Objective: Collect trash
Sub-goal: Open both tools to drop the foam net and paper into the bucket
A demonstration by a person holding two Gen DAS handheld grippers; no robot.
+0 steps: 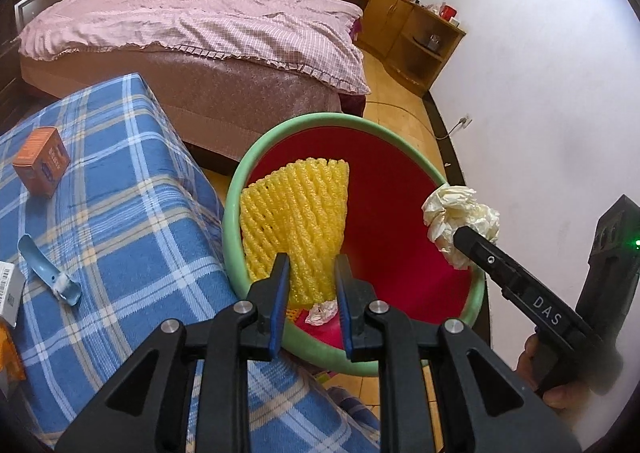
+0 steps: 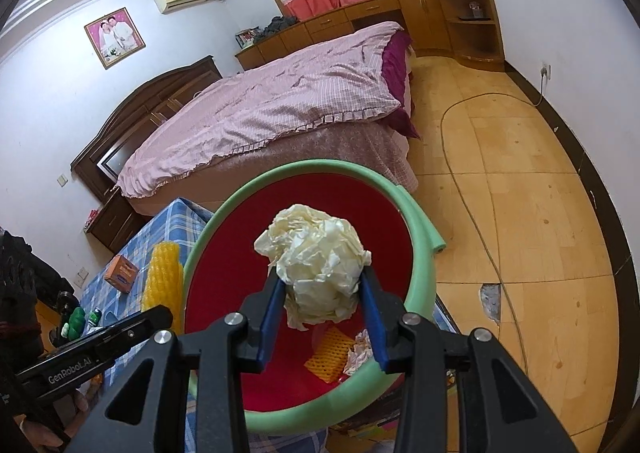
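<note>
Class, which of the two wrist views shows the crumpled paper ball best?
The right wrist view: the crumpled paper ball sits centred between the right gripper fingers, above the red bin. The left wrist view shows it small, off to one side, partly hidden by a finger.

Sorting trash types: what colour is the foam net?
Yellow foam net, clearest in the left wrist view.

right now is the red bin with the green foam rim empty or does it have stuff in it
Not empty. The red bin already holds a yellow foam net piece and a small crumpled white paper at the bottom.
</note>
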